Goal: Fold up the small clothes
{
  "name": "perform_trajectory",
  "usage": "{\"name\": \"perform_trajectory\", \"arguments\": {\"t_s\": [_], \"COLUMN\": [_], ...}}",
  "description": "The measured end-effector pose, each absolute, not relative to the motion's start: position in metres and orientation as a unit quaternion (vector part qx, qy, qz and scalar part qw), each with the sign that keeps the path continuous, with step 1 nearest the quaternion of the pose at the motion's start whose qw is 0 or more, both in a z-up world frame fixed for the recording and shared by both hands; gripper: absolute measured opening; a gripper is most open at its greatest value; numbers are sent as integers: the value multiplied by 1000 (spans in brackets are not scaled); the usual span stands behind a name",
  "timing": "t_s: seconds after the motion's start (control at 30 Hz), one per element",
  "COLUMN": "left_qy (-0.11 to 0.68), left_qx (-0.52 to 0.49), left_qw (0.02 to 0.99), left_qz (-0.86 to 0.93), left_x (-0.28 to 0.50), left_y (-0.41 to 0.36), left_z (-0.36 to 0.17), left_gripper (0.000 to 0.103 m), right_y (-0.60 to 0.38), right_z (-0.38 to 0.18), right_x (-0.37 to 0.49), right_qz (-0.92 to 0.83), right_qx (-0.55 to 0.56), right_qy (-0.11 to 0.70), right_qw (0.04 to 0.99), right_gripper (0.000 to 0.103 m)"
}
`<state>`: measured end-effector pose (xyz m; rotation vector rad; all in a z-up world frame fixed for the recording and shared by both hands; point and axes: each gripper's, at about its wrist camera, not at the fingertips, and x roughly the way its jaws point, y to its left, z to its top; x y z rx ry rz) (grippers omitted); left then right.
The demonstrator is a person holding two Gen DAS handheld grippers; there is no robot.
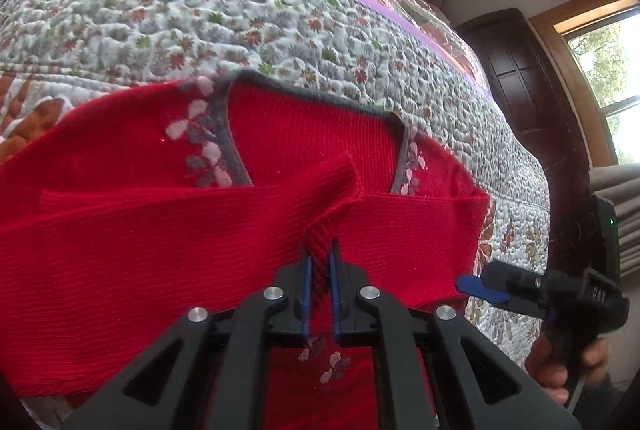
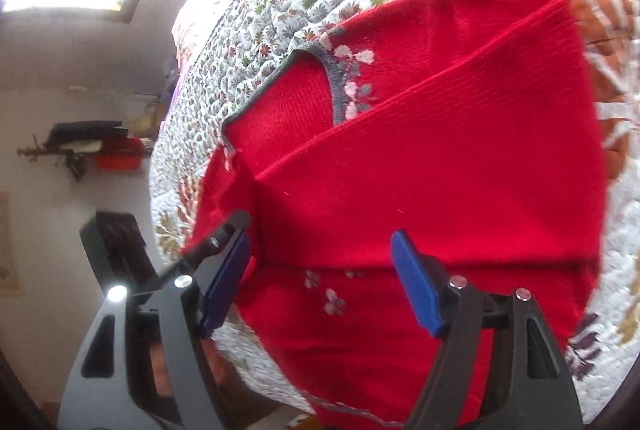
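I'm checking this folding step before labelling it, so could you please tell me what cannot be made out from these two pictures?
- Left wrist view: the left hand-held gripper, shut on a sleeve, covers the red sweater hem.
- Right wrist view: the open right hand-held gripper hides the sweater's lower part; the bottom edge cuts it off.
- Right wrist view: the shelf items are too small and blurred.

No readable text, label, brand, number or sign is showing in either wrist view.
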<state>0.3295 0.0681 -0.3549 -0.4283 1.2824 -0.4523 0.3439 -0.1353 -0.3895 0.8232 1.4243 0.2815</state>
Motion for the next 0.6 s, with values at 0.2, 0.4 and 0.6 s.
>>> {"name": "perform_trajectory", "arguments": {"t_s": [0.2, 0.4, 0.6], "left_qy": [577, 571, 575], "left_qx": [-229, -257, -293], "left_qw": [754, 755, 748], "left_qz": [-214, -197, -153], "left_x": [309, 266, 209], "left_y": [86, 131, 178], "left_z": [-352, -338, -331], "left_gripper": [42, 45, 45], "right_y": [-127, -104, -81], "right_z": [-425, -433, -442], "right_x": [380, 396, 402], "right_qz": [157, 189, 207], "right_qx": [419, 369, 345], "right_qy": [644, 666, 673], "right_qw": [621, 621, 620], "right_gripper": [61, 48, 46]}}
